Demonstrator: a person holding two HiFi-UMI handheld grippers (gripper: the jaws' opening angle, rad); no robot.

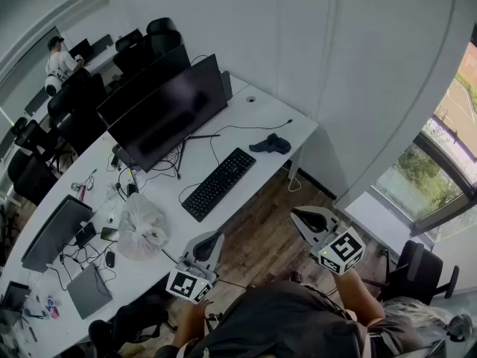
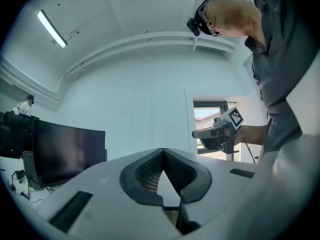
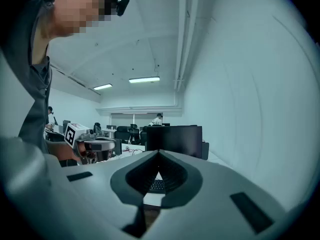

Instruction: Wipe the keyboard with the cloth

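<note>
Evidently soft and light, cloth [image 1: 270, 145] lies right of keyboard [image 1: 218, 183] | pinch a raised fold | left hand-held gripper [image 2: 162, 151] and right hand-held gripper [image 3: 159, 153] both closed, empty

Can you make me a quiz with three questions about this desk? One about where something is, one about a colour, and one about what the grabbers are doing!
1. Where is the dark cloth compared with the keyboard?
A) on top of it
B) on the white desk, apart from it
C) under it

2. What colour is the keyboard?
A) white
B) red
C) black

3. How are the left gripper and the right gripper?
A) both shut and empty
B) both wide open
C) both shut on the cloth

Answers: 1 B, the cloth lies on bare desk past the keyboard's far end. 2 C, its keys and body are black. 3 A, each pair of jaws meets at the tips with nothing between.
</note>
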